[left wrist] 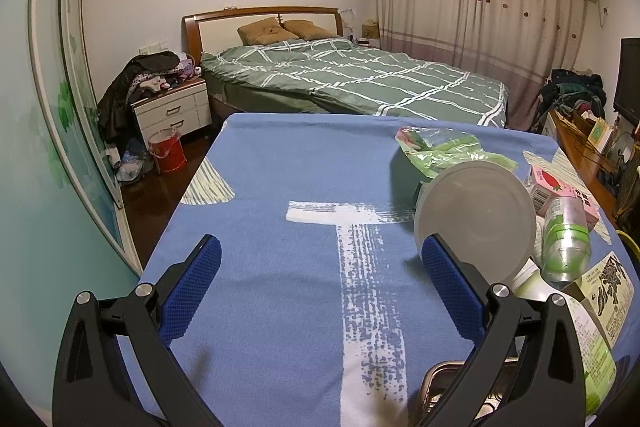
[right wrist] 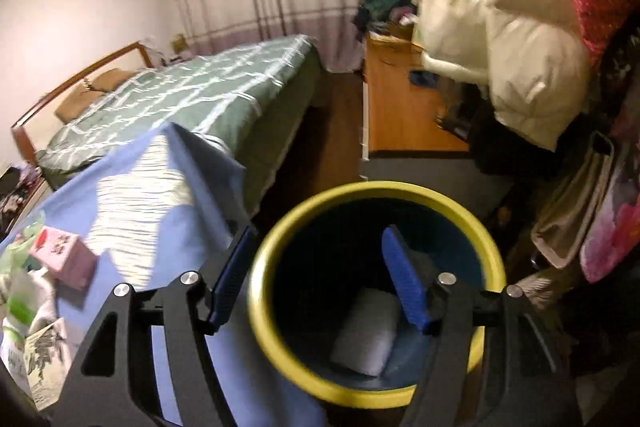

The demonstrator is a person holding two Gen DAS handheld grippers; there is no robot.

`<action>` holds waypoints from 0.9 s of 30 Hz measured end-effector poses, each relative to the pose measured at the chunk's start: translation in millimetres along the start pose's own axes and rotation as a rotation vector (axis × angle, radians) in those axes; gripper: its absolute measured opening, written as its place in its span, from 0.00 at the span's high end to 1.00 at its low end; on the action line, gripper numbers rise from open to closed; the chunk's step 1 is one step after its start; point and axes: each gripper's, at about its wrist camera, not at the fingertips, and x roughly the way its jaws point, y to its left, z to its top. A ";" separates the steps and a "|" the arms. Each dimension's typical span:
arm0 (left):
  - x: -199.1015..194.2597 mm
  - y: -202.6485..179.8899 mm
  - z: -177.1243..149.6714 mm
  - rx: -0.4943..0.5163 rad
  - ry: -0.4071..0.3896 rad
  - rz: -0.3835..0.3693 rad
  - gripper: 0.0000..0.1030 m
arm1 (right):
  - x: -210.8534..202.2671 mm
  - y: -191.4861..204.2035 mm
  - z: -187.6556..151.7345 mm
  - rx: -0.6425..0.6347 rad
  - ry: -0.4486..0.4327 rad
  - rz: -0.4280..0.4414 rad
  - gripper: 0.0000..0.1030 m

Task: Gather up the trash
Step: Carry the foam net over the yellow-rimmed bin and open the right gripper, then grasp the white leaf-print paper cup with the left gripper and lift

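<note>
The bed [left wrist: 352,79] with the green checked cover stands behind the worktop [left wrist: 280,187], which carries a blue cloth with white marks. Beside the worktop, on the floor, stands a bin [right wrist: 372,291] with a yellow rim and a dark blue inside — a pale, soft-looking piece [right wrist: 366,343] lies at its bottom.

The right tongs [right wrist: 320,279] hang over the bin with the jaws spread wide and nothing between them; one finger is outside the rim, the other above the opening.

The left tongs [left wrist: 320,263] are also wide open and empty, low over the cloth.

The trash lies at the right side of the worktop: a round grey lid [left wrist: 476,223], a crumpled green bag [left wrist: 448,151], a clear bottle with green label [left wrist: 566,239] and a pink carton [left wrist: 560,191] — all close together.
</note>
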 end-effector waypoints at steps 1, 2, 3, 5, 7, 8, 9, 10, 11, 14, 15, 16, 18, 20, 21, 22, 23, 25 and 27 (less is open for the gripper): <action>-0.5 0.3 0.3 0.000 -0.002 0.001 0.04 | -5.0 6.0 0.0 -0.013 -0.026 0.010 0.38; -0.8 0.4 0.9 0.000 -0.004 0.003 0.04 | -10.3 13.3 0.2 -0.034 -0.057 0.011 0.38; -2.7 -0.5 0.5 0.001 -0.007 0.005 0.04 | -13.1 17.7 0.4 -0.050 -0.072 0.009 0.38; -6.3 -0.4 1.6 0.002 -0.021 0.009 0.04 | -15.1 25.3 0.6 -0.078 -0.089 0.005 0.37; -9.4 -0.5 3.4 -0.001 -0.027 -0.002 0.04 | -13.6 27.2 2.1 -0.085 -0.085 -0.003 0.35; -11.4 -0.8 4.0 -0.003 -0.029 -0.010 0.04 | -12.2 26.9 2.7 -0.083 -0.079 -0.001 0.34; -15.5 -1.3 5.0 -0.005 -0.032 -0.019 0.04 | -11.2 25.8 3.3 -0.078 -0.075 -0.001 0.33; -20.7 -1.7 5.7 -0.007 -0.034 -0.030 0.04 | -11.4 25.2 2.8 -0.073 -0.074 -0.002 0.32; -26.4 -2.1 6.5 -0.008 -0.034 -0.044 0.04 | -11.3 23.7 3.4 -0.066 -0.073 -0.002 0.32; -52.3 -9.6 5.0 0.013 -0.011 -0.136 0.04 | -11.4 24.5 3.1 -0.065 -0.066 -0.004 0.32; -59.5 -12.4 2.6 0.024 -0.002 -0.159 0.04 | -11.2 25.5 3.0 -0.069 -0.064 -0.005 0.31; -68.1 -16.1 -1.2 0.039 0.016 -0.182 0.04 | -11.2 26.7 2.7 -0.074 -0.062 -0.006 0.30; -86.9 -22.5 -11.5 0.055 0.075 -0.201 0.04 | -11.0 27.8 2.9 -0.080 -0.064 -0.008 0.29; -99.7 -28.7 -21.9 0.055 0.112 -0.221 0.04 | -10.6 27.2 2.7 -0.081 -0.066 -0.007 0.28; -106.5 -33.0 -29.4 0.055 0.138 -0.225 0.04 | -10.5 27.2 2.6 -0.080 -0.065 -0.007 0.28; -111.5 -38.0 -36.9 0.054 0.163 -0.224 0.04 | -10.4 27.3 2.4 -0.080 -0.064 -0.006 0.28; -114.5 -42.7 -42.8 0.053 0.181 -0.226 0.04 | -10.2 27.4 2.5 -0.080 -0.061 -0.004 0.28; -116.8 -54.5 -55.3 0.052 0.230 -0.233 0.04 | -9.8 26.2 2.3 -0.076 -0.058 0.003 0.28; -114.2 -64.2 -65.9 0.050 0.275 -0.246 0.04 | -10.3 25.9 2.3 -0.073 -0.059 0.008 0.28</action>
